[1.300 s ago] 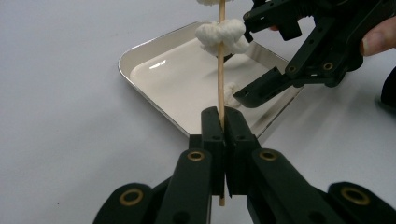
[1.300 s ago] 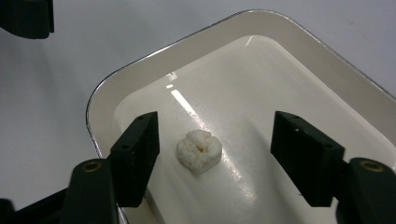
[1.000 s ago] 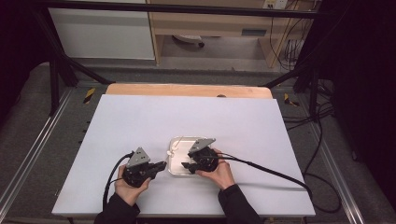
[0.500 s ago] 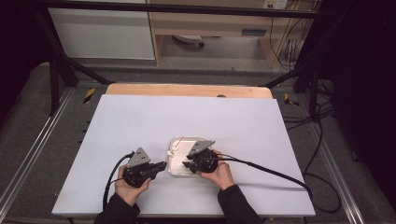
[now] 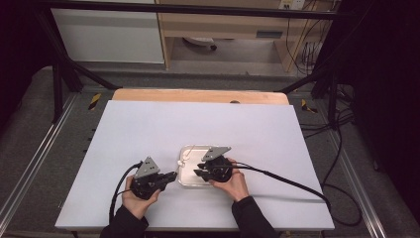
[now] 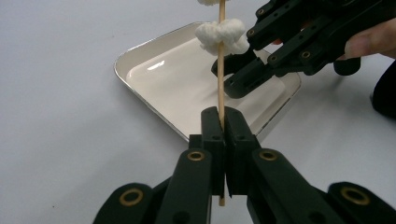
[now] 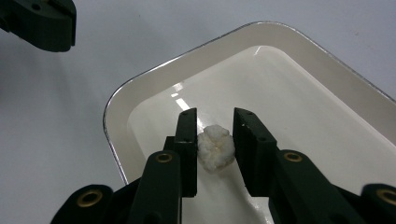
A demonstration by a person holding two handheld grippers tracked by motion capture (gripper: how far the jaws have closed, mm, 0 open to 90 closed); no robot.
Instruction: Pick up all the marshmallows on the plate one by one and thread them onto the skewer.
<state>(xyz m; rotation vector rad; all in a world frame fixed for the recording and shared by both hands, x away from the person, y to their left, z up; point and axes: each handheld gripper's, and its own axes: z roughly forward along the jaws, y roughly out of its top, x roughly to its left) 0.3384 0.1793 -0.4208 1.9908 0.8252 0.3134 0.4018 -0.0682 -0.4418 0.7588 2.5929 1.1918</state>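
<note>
Your left gripper (image 6: 222, 122) pinches a thin wooden skewer (image 6: 221, 70) low down, over the tray (image 6: 140, 74) — your right gripper (image 7: 215, 135), jaws spread, straddles a soft white piece (image 7: 215, 148). Likely light and crumbly — squeeze its sides gently.

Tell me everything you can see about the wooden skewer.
The wooden skewer is a thin, pale, round stick. The left gripper is shut on its lower part, and a short stub pokes out beneath the fingers. It reaches out over the white tray. White, fluffy marshmallow-like pieces are threaded on it; its far end runs out of frame. The right gripper sits around one piece.
</note>
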